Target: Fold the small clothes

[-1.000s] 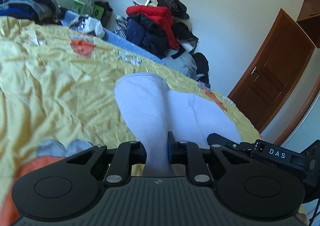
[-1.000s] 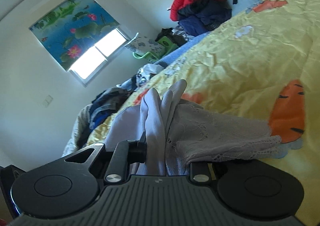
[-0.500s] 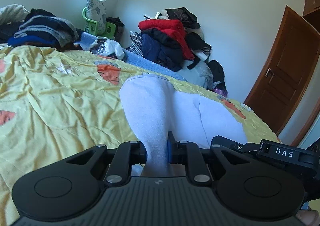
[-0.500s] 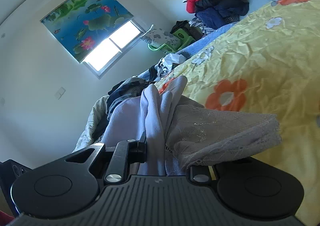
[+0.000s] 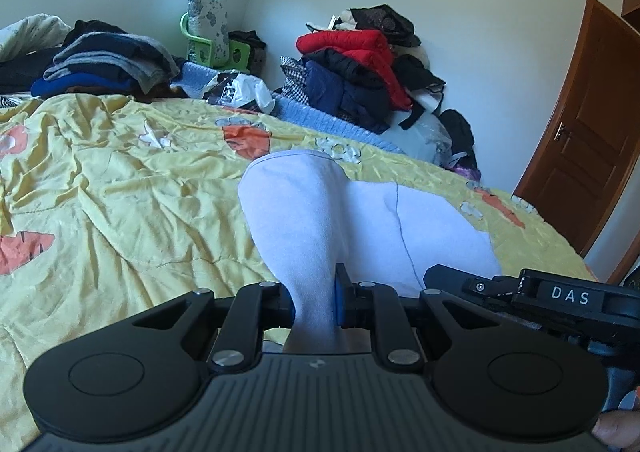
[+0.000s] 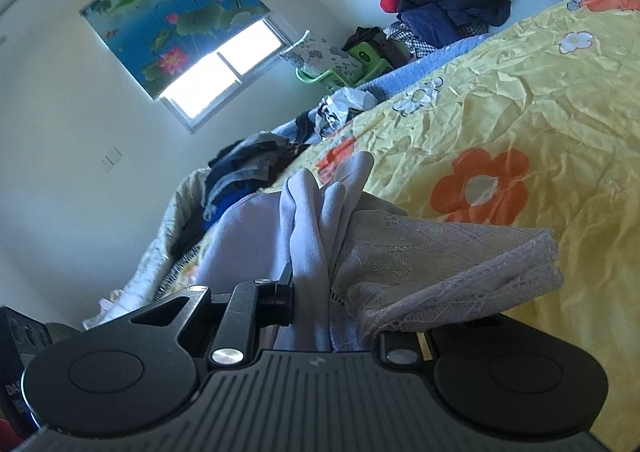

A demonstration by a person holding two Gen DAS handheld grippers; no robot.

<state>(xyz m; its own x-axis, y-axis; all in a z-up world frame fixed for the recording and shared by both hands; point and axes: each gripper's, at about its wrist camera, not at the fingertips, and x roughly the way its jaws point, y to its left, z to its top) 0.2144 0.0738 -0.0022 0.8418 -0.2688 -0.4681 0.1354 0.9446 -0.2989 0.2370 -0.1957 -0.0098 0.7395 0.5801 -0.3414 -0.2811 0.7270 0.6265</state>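
Observation:
A small pale lilac-white garment (image 5: 304, 220) with a lace part (image 6: 432, 264) is held up over the yellow flowered bedspread (image 5: 120, 204). My left gripper (image 5: 314, 296) is shut on one bunched edge of it; the cloth spreads away from the fingers toward the right. My right gripper (image 6: 310, 292) is shut on another bunched edge (image 6: 308, 220), with the lace part draped over its right finger, hiding it. The right gripper's black body (image 5: 560, 300) shows at the right of the left wrist view.
A pile of red and dark clothes (image 5: 360, 64) lies at the far side of the bed. Folded dark clothes (image 5: 100, 60) lie at the far left. A green basket (image 5: 208, 48) stands under the window. A brown door (image 5: 592, 124) is at the right.
Both grippers have lifted and tilted upward with the garment; more of the window and far wall shows. The grip on the cloth is unchanged.

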